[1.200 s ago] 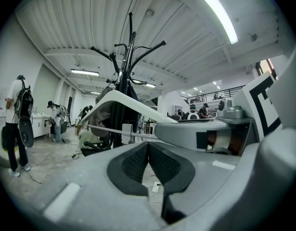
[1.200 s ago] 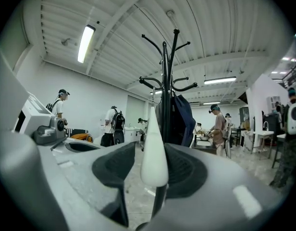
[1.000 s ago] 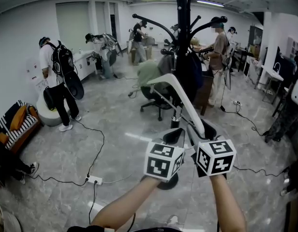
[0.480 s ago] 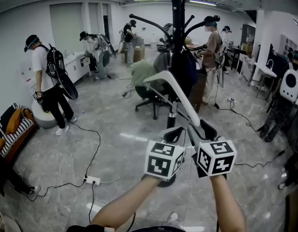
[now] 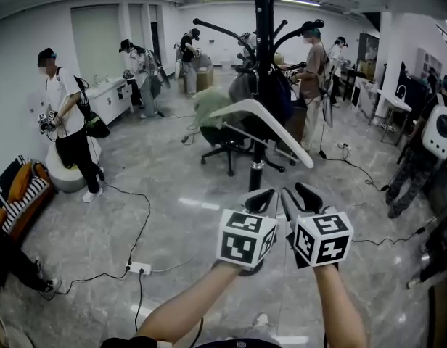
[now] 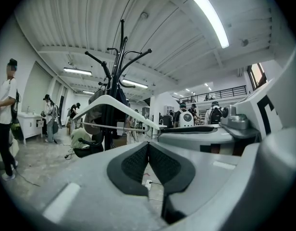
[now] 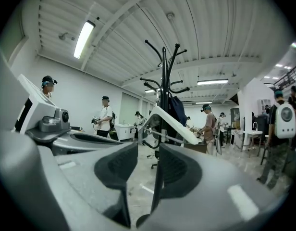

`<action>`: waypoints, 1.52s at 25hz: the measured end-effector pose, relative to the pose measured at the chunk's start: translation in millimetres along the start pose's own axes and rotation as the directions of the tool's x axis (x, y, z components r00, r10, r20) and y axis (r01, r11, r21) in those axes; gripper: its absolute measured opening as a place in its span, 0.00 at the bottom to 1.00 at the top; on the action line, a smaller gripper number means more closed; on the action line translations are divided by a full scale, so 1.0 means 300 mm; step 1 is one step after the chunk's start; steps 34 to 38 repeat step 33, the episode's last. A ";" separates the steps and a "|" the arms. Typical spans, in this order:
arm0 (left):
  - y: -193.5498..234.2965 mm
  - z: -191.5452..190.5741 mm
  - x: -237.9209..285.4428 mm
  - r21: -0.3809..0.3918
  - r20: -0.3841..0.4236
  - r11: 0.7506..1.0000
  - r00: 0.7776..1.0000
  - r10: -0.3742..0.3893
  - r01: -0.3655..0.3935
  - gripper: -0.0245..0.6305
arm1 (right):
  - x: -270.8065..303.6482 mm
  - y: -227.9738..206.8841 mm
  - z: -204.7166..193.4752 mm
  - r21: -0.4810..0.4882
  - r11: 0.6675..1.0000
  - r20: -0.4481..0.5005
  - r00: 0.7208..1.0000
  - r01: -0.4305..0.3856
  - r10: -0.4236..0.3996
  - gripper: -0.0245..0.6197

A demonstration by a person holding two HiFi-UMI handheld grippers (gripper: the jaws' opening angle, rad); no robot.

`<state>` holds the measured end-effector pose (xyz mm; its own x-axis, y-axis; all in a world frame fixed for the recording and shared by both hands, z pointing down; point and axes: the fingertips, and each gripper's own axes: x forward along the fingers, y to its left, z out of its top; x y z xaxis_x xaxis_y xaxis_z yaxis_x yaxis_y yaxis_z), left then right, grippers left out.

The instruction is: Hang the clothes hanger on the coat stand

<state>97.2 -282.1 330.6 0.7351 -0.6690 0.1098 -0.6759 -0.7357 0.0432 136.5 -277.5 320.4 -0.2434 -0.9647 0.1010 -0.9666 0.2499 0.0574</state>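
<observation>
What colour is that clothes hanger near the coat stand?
The clothes hanger is white, clearest in the head view.

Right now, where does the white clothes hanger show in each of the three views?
Head view: clothes hanger at centre, a little above mid-height, slanting down to the right.
Left gripper view: clothes hanger left of centre, at mid-height.
Right gripper view: clothes hanger near centre, just below mid-height.
Shared landmark: the black coat stand, whose pole rises directly behind the hanger in every view.

Clothes hanger (image 5: 247, 105): smooth white plastic. Coat stand (image 5: 263, 42): black metal. Floor (image 5: 173, 223): glossy grey stone tile.
</observation>
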 end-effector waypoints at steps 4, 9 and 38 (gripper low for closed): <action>0.000 0.004 -0.018 -0.002 0.003 1.000 1.000 0.005 -0.005 0.04 | -0.014 0.008 0.005 0.009 1.000 0.004 1.000 0.004 -0.004 0.15; 0.016 0.002 -0.026 -0.005 0.006 1.000 1.000 0.016 -0.016 0.04 | -0.009 0.024 0.001 -0.001 1.000 -0.001 1.000 -0.002 0.002 0.07; 0.021 -0.015 -0.057 -0.003 -0.001 1.000 1.000 0.020 -0.020 0.04 | -0.020 0.068 -0.011 -0.007 1.000 -0.004 1.000 -0.029 0.029 0.07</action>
